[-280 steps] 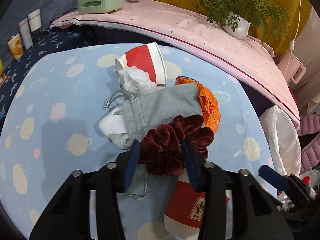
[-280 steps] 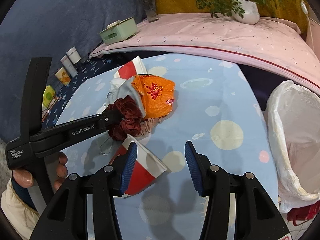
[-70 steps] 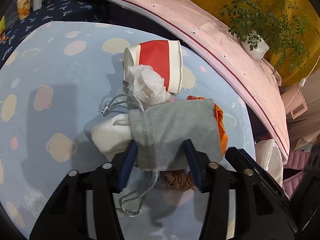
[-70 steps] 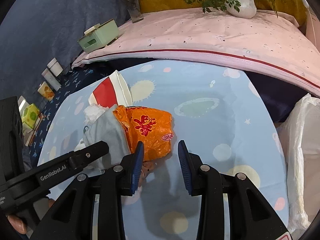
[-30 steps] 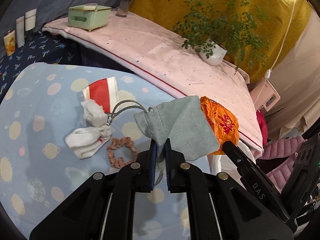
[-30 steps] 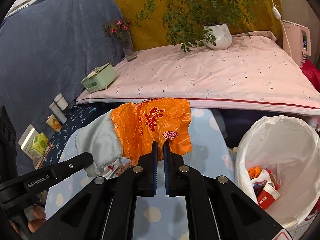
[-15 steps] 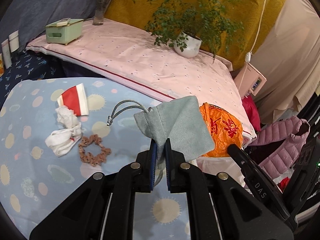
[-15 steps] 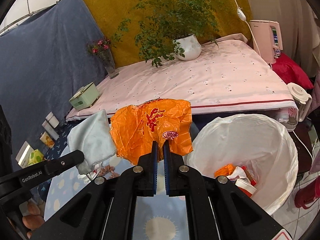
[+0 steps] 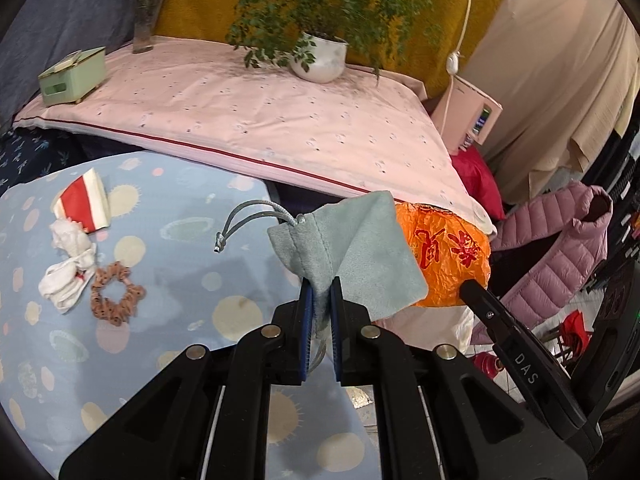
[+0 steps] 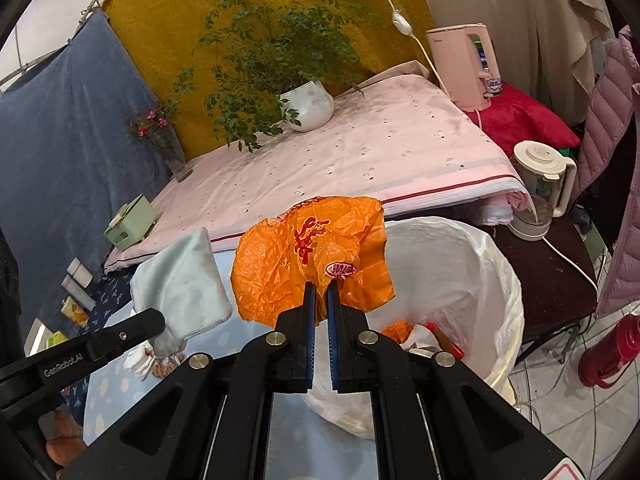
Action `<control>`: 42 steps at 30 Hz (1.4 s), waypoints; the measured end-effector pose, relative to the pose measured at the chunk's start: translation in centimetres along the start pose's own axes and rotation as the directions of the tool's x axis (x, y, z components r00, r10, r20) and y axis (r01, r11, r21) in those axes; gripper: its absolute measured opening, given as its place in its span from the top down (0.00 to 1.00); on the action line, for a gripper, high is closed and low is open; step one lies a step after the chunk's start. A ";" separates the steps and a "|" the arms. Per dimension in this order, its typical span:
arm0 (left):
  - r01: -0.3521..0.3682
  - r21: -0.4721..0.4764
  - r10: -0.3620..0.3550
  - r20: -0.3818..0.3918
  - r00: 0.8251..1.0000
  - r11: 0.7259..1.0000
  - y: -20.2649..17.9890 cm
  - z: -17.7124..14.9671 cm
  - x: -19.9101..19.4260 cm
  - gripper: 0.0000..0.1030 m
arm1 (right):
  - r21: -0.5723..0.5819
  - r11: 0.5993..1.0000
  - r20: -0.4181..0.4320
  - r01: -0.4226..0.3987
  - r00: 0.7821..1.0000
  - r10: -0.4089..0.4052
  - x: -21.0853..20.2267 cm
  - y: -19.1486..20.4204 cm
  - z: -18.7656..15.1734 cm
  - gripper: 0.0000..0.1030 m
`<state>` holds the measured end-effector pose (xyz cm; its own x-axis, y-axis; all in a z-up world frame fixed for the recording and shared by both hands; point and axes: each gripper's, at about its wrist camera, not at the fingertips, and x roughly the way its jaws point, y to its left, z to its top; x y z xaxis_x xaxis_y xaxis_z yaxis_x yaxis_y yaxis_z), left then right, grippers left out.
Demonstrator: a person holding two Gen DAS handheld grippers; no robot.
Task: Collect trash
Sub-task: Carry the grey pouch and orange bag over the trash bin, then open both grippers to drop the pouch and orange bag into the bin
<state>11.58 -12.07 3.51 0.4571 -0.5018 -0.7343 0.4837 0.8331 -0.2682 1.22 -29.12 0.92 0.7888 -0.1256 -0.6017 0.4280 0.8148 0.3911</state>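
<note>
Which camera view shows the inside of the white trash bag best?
The right wrist view: the white trash bag opens toward it, showing trash inside. The left wrist view shows only a sliver below the orange plastic bag.

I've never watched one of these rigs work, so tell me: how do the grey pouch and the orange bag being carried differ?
The grey drawstring pouch is soft, smooth cloth with a cord loop; the orange plastic bag is crinkled, shiny film with red printing. The left gripper pinches the pouch above the blue tablecloth, while the right gripper holds the bag by the white-lined bin. Both hang off the table, clamped in shut jaws.
</note>
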 end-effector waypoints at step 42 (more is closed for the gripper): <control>-0.045 0.051 0.050 -0.089 0.995 0.998 -3.8 -1.3 6.2 0.34 | 0.032 0.997 -0.050 0.065 0.997 -0.064 2.3 -3.8 0.2 0.87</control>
<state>11.65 -18.03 -0.88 0.4125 -0.4373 -0.7991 0.4998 0.8421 -0.2027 1.51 -32.66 -1.82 0.7367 -0.1486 -0.6597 0.4927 0.7861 0.3732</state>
